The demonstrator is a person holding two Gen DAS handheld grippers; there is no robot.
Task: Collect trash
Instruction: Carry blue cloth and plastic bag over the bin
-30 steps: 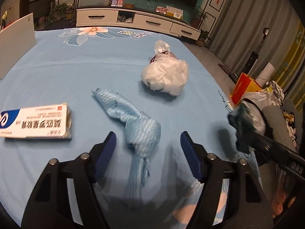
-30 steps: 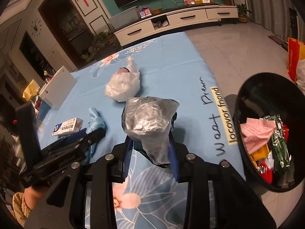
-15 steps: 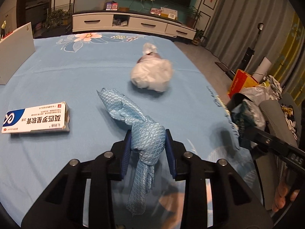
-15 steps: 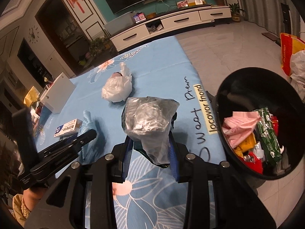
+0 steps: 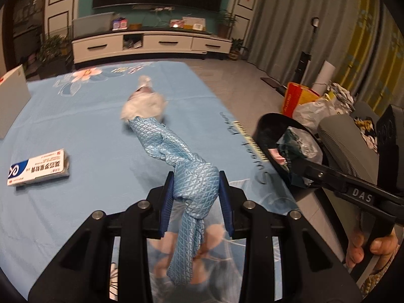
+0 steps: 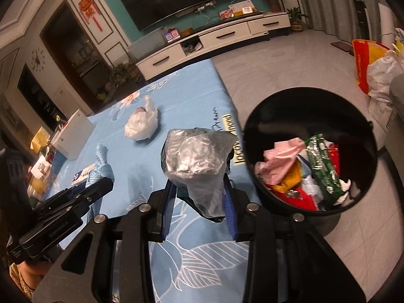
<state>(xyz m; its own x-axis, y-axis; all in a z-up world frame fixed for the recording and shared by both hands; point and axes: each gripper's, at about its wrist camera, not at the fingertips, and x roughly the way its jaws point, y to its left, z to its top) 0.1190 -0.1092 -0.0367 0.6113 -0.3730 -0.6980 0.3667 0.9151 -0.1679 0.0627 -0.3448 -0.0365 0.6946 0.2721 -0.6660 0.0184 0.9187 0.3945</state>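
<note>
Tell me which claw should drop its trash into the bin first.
Right. The right claw, shut on the crumpled plastic bag, sits beside the black bin. The left claw, shut on the blue cloth, is farther from it, over the blue sheet.

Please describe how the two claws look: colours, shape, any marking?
Both claws, left and right, are black angular frames with silver screws and blue pads. The right one's side carries the white letters DAS. A beaded bracelet is on the left wrist.
</note>
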